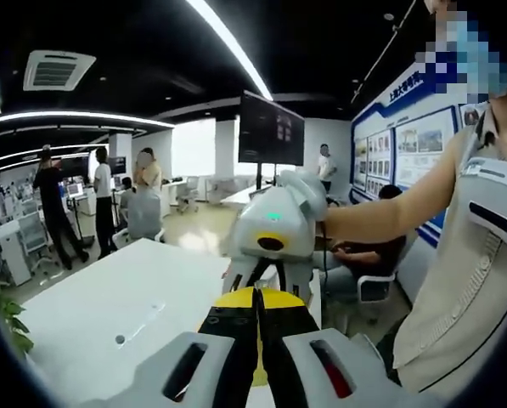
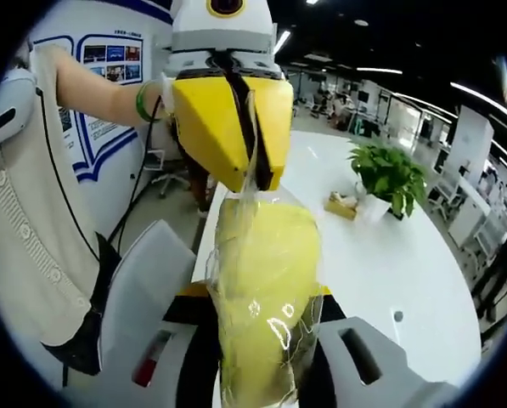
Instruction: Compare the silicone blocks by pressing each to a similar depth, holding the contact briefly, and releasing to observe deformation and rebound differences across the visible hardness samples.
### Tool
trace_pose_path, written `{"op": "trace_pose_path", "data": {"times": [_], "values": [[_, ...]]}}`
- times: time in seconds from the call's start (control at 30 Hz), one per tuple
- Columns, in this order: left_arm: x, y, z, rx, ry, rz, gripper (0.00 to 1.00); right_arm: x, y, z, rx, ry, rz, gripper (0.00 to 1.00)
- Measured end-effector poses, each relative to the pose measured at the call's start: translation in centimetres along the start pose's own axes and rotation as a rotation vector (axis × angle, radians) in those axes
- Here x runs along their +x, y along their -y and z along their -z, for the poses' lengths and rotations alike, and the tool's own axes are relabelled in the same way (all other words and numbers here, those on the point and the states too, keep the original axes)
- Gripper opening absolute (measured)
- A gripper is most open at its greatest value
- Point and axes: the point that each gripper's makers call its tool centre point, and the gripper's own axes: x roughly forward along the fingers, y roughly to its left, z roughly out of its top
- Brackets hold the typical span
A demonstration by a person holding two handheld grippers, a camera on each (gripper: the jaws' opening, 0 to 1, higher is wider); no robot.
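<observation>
Above the white table (image 2: 423,280), the right gripper (image 2: 257,340) is clamping its 2 jaws around a plastic-wrapped yellow silicone block (image 2: 261,289), while the left gripper (image 2: 246,174) is apparently pinching the wrap's top edge, jaws nearly closed.

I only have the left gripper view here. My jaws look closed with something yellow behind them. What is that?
Observer: A yellow block in clear wrap, sitting between the right gripper's jaws.
Operator: What are my jaws closed on?
Observer: The left gripper pinches the wrap's top edge, above the block.
Operator: Anything else on the table?
Observer: A potted plant and a small box stand on the white table.
</observation>
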Motion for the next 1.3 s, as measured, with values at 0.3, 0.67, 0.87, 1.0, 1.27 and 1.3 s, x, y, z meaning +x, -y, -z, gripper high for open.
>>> {"op": "trace_pose_path", "data": {"times": [0.3,0.67,0.87,1.0,1.27,1.3], "values": [[-0.07,-0.14,0.46,-0.008,-0.002,0.001,0.0,0.03,0.17,0.37,0.0,-0.009,0.007,0.27],[-0.15,-0.42,0.51,-0.009,0.004,0.006,0.0,0.13,0.33,0.38,-0.008,-0.015,0.015,0.28],[-0.21,-0.46,0.61,-0.014,0.006,0.01,0.0,0.19,0.33,0.47,-0.015,-0.022,0.019,0.28],[-0.25,-0.48,0.69,-0.016,0.006,0.012,0.0,0.23,0.32,0.54,-0.022,-0.027,0.024,0.28],[-0.36,-0.61,0.91,-0.024,0.007,0.014,0.0,0.29,0.38,0.66,-0.022,-0.031,0.025,0.29],[-0.37,-0.63,0.94,-0.024,0.006,0.014,0.0,0.3,0.52,0.66,-0.023,-0.032,0.027,0.29]]}}
